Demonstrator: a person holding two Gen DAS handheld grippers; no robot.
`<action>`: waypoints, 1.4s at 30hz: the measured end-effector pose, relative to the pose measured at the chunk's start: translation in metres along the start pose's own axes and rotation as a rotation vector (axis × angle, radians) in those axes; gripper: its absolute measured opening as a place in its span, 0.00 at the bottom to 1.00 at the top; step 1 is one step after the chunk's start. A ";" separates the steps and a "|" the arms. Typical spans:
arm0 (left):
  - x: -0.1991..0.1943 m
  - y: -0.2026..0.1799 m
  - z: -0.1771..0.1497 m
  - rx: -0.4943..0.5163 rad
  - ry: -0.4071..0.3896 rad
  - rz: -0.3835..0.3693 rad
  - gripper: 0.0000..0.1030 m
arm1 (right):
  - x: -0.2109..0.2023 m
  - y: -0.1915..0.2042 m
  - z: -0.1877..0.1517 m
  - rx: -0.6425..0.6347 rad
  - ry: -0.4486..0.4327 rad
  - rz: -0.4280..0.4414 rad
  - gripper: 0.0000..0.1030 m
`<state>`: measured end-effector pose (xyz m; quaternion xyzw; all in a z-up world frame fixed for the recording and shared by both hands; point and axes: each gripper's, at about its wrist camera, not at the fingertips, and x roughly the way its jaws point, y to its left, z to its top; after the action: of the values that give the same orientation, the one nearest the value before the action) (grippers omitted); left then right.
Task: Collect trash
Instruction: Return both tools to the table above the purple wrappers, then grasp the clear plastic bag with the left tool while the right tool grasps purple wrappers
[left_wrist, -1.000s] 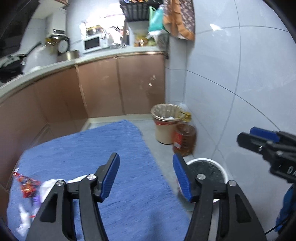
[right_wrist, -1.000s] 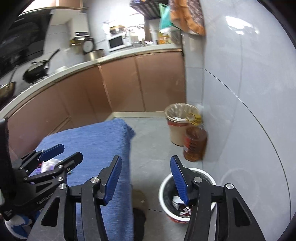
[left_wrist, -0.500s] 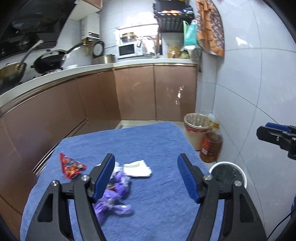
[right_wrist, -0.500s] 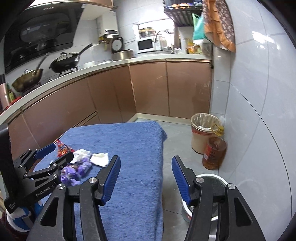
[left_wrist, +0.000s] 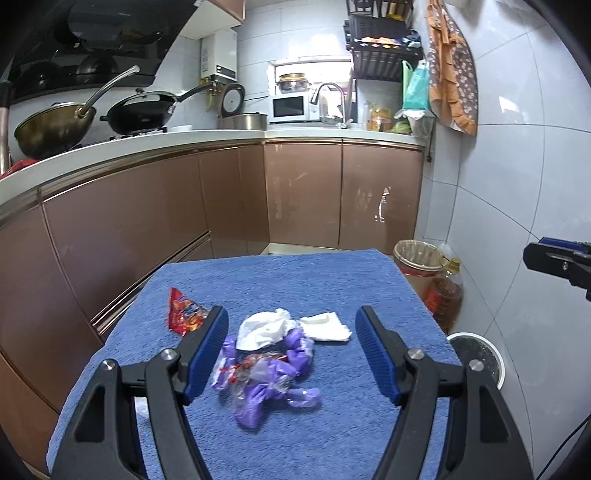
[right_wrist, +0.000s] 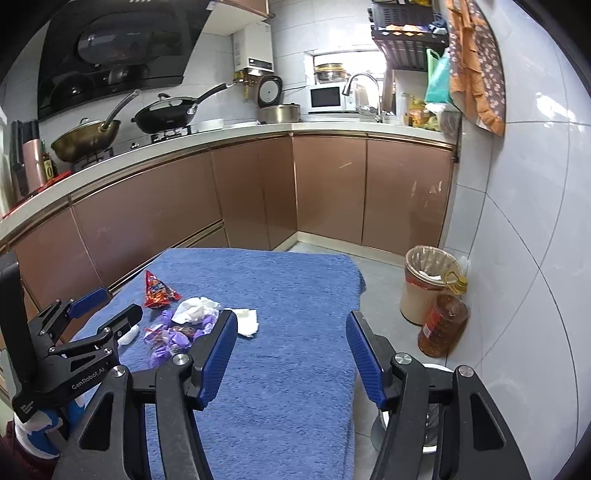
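Trash pile (left_wrist: 271, 354) is lying uncollected mid-bench (left_wrist: 332, 280); left tongs (left_wrist: 291, 350) are hovering over it, right tongs (right_wrist: 290, 354) beside it, both widening and empty. White bin (left_wrist: 476, 356) is waiting beside the bench.

Red wrapper (left_wrist: 183, 312) and purple wrappers (left_wrist: 275, 373) on blue cloth (left_wrist: 332, 280).

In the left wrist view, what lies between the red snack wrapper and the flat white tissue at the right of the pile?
A crumpled white tissue lies between the red snack wrapper and the flat white tissue, on the blue cloth; the left wrist view shows it.
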<state>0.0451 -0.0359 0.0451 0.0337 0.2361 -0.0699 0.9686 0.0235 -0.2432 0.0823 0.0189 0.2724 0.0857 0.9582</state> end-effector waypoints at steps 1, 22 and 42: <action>0.001 0.003 -0.001 -0.004 0.001 0.003 0.68 | 0.002 0.003 0.001 -0.005 0.002 0.002 0.57; 0.053 0.150 -0.059 -0.178 0.137 0.126 0.68 | 0.100 0.035 -0.006 -0.051 0.166 0.127 0.58; 0.139 0.172 -0.104 -0.191 0.384 0.024 0.42 | 0.253 0.077 -0.033 0.007 0.435 0.374 0.58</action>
<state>0.1464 0.1275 -0.1061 -0.0429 0.4216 -0.0278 0.9053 0.2065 -0.1236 -0.0704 0.0534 0.4636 0.2619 0.8448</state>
